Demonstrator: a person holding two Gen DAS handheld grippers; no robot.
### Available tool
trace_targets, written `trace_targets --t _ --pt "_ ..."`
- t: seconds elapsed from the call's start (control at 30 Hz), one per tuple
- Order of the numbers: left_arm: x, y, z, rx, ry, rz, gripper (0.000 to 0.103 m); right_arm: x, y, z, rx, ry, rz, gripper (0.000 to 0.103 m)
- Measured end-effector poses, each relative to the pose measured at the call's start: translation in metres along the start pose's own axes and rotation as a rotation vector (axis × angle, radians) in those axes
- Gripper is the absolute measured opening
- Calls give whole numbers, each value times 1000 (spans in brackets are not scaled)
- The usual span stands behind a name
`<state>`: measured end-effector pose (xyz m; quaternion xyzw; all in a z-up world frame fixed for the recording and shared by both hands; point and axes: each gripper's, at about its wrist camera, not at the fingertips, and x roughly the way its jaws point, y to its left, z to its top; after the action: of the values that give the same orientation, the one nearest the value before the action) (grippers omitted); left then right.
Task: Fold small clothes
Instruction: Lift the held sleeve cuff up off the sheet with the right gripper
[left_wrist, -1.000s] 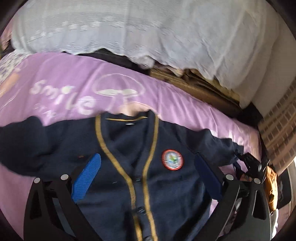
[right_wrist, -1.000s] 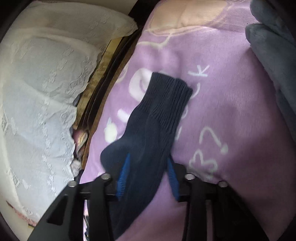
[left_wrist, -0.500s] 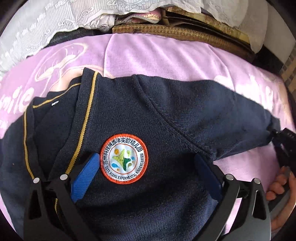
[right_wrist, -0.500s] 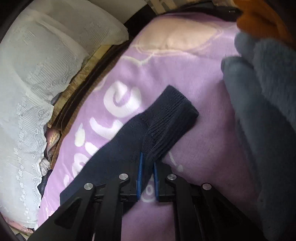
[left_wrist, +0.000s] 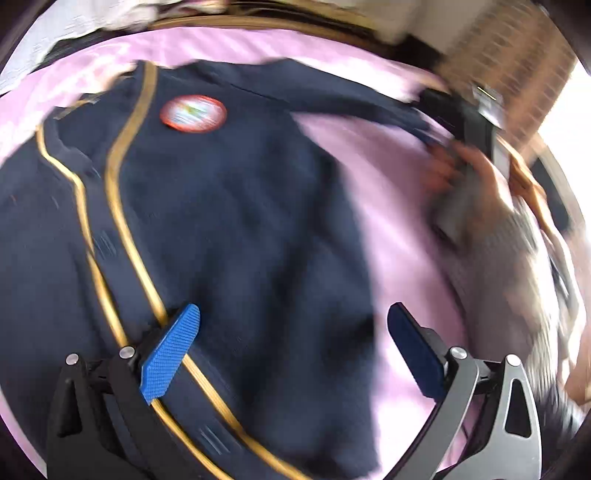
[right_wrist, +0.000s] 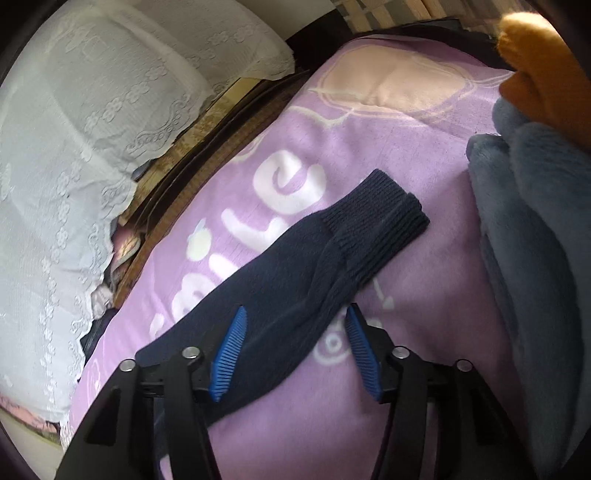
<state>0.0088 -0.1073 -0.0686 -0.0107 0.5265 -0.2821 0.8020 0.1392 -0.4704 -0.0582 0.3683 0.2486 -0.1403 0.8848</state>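
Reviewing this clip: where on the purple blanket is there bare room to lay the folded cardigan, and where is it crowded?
Bare purple blanket shows between the sleeve cuff and the grey fleece pile, and above the cuff toward the peach print. In the left wrist view, a strip lies between the cardigan body and the person's hand. The cardigan itself crowds the middle; the fleece pile blocks the right edge.

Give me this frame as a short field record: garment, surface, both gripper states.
garment: navy knit cardigan with gold trim, spread flat, front up
badge: round red-rimmed patch on chest
sleeve: ribbed navy cuff lies flat, extended
surface: purple printed blanket
left hand-held gripper: open, above cardigan body
right hand-held gripper: open, straddling sleeve, not clamped
nearby: grey fleece fabric, white lace cover
image quality: left view motion-blurred
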Motion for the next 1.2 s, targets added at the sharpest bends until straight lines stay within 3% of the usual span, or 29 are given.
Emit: trace_targets --t 0.13,0.2,0.23,0.27,0.33,0.4,0.5,0.53,0.6,0.63,0.73,0.83,0.93,1.0,1.07,1.13,1.2 --pt "-16 -52 -42 136 -16 -131 98 -11 -9 -5 -1 20 24 61" --pt "-23 -71 -49 208 18 -322 98 -12 -13 -5 10 26 39 61" --pt "-29 -79 -51 231 9 -381 98 -12 -13 -5 15 26 41 61" --pt "-35 -87 -52 274 -13 -378 98 -13 -15 -6 16 24 40 61" --pt "-44 -92 -46 335 -96 -246 98 -9 -15 -3 15 26 36 62" --pt "-42 -78 -28 260 -121 -171 98 -4 -15 -1 21 28 36 61" --pt "-30 -41 -3 76 -138 -181 98 5 -14 5 21 26 32 56" --pt "-13 -33 7 38 -82 -233 98 9 -14 6 17 29 35 43" --pt "12 -31 10 -21 -3 -401 98 18 -15 9 31 49 52 27" --pt "24 -39 10 -15 26 -444 98 19 -16 11 46 44 56 22" --pt "34 -73 10 134 7 -333 98 24 -8 15 16 51 54 22" --pt "38 -93 14 204 24 -294 99 32 -3 14 -36 85 34 25" --pt "32 -88 22 117 9 -294 98 32 -12 14 -5 86 79 23" --pt "11 -91 17 132 -67 -261 98 32 -13 14 -11 72 90 21" --pt "-13 -86 18 150 -224 -117 99 31 -12 13 -15 55 102 17" --pt "-21 -65 30 41 -305 22 99 29 -10 14 -17 42 116 15" --pt "-2 -40 44 -71 -211 119 98 27 -9 15 -17 38 121 15"
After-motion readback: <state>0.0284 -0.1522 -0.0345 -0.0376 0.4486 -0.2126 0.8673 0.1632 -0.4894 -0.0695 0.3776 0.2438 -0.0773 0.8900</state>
